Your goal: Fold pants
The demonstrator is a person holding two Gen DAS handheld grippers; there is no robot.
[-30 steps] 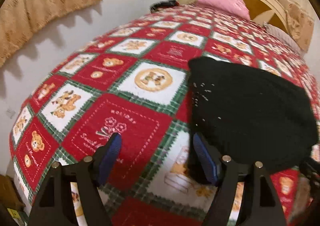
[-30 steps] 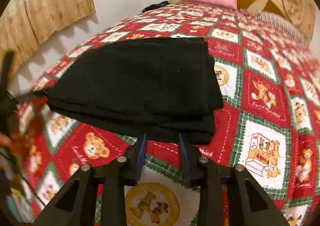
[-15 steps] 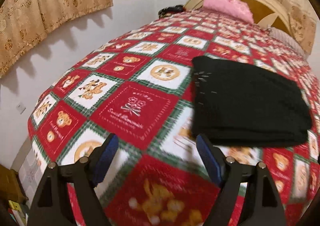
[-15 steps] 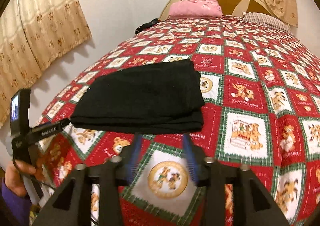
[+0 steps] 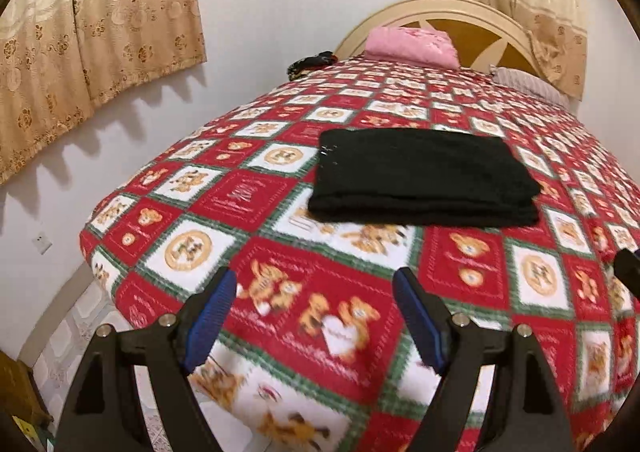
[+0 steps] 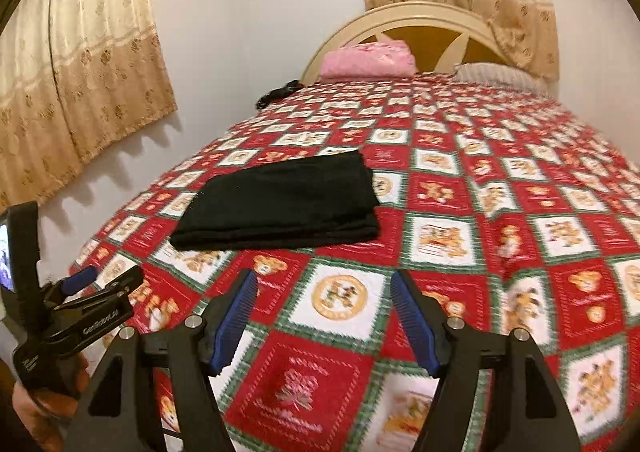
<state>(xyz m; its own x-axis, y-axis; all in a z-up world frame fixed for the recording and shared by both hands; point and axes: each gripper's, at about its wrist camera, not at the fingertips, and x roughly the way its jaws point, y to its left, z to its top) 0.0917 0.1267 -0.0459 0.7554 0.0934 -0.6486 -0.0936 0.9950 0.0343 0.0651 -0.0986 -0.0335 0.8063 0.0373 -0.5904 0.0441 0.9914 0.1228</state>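
Black pants folded flat on bed quilt, at 12 o'clock. Left gripper fingers apart, empty. Right gripper fingers just opening, empty.

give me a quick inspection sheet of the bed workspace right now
surface: bed quilt in red, white and green teddy-bear squares, lying flat
job's things: black pants folded into a neat rectangle on the quilt, touched by neither gripper
clutter: pink pillow and striped pillow at the headboard; small dark item at the far left edge, too small to identify
grippers: left gripper open and empty, short of the pants; right gripper empty, jaws have just been opening
cables: nothing seen
surroundings: cream headboard, beige patterned curtains, white wall, tiled floor beside the bed
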